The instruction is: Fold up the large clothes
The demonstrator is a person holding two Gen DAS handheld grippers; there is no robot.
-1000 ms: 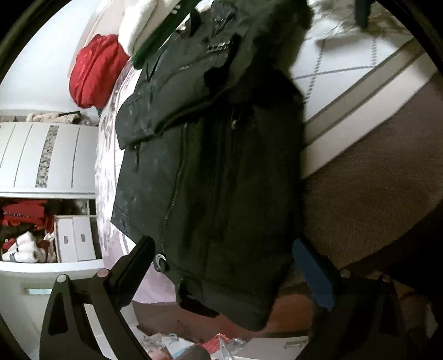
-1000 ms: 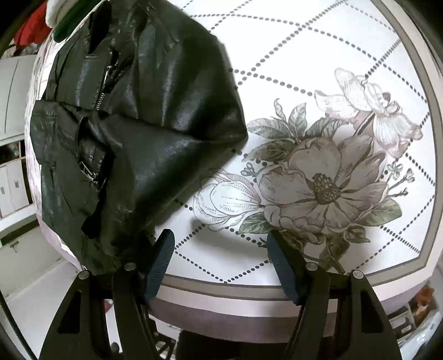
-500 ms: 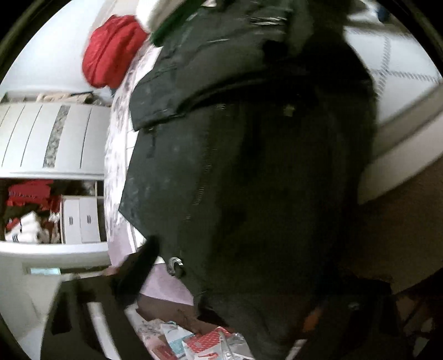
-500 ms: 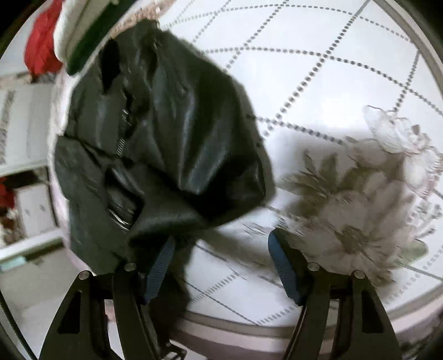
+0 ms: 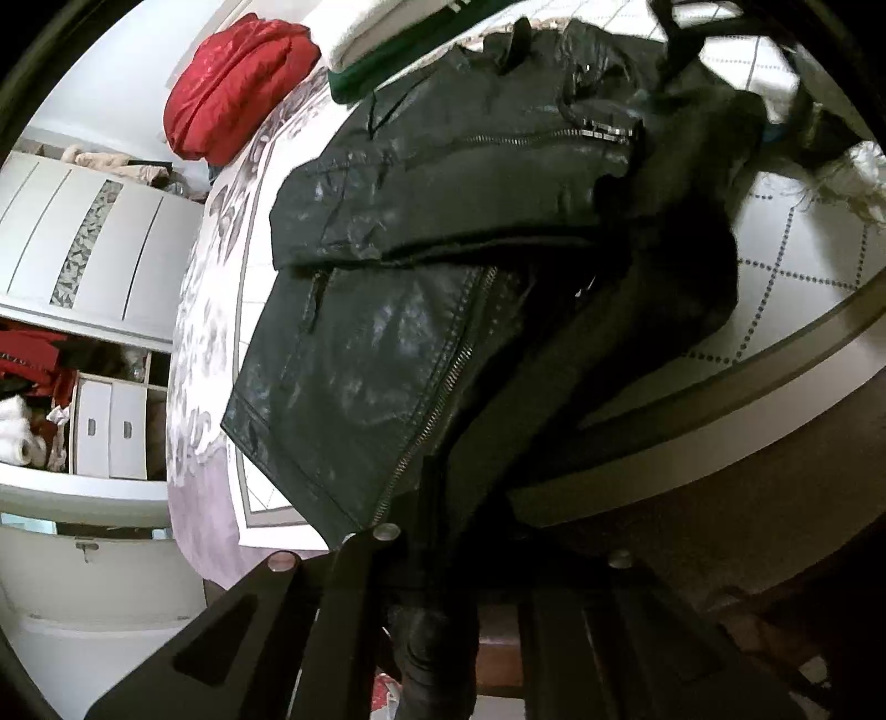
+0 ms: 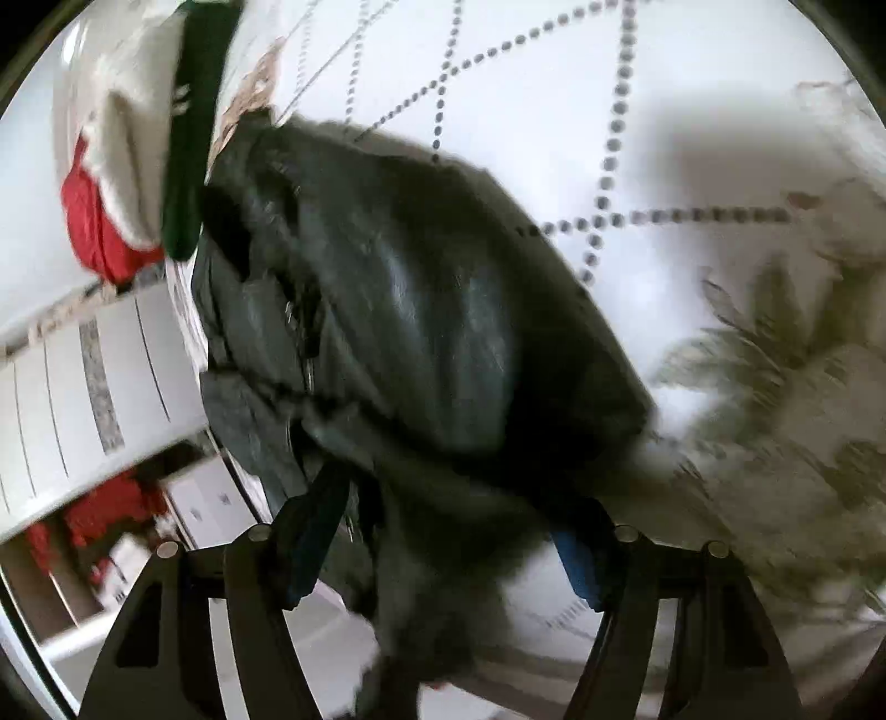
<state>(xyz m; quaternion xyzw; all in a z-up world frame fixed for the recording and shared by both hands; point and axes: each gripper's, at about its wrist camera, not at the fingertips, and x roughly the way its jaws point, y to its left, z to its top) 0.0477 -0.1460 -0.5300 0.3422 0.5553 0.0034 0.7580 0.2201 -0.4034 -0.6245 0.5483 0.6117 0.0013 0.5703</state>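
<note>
Two sets of fingers, both at the near hem of the black leather jacket [image 5: 387, 354]. Left gripper [image 5: 443, 559]: tips buried under the dark fabric, so clamped or merely close together could not be told. Right gripper [image 6: 443, 548]: blue-padded fingers [image 6: 578, 559] held apart, with a blurred fold of the jacket [image 6: 443, 310] drooping between them, contact unclear. Outward from there, toward 12 o'clock, jacket lay spread on the floral bedspread [image 6: 692, 99], zipper running diagonally in the left view, one edge hanging over the bed's near side. Beyond it, at 11 o'clock, stacked white and green folded clothes [image 5: 382, 33]. Further toward 10 o'clock, a red garment [image 5: 232, 83]. At 9 o'clock, beside the bed, a white wardrobe [image 5: 83, 249].
</note>
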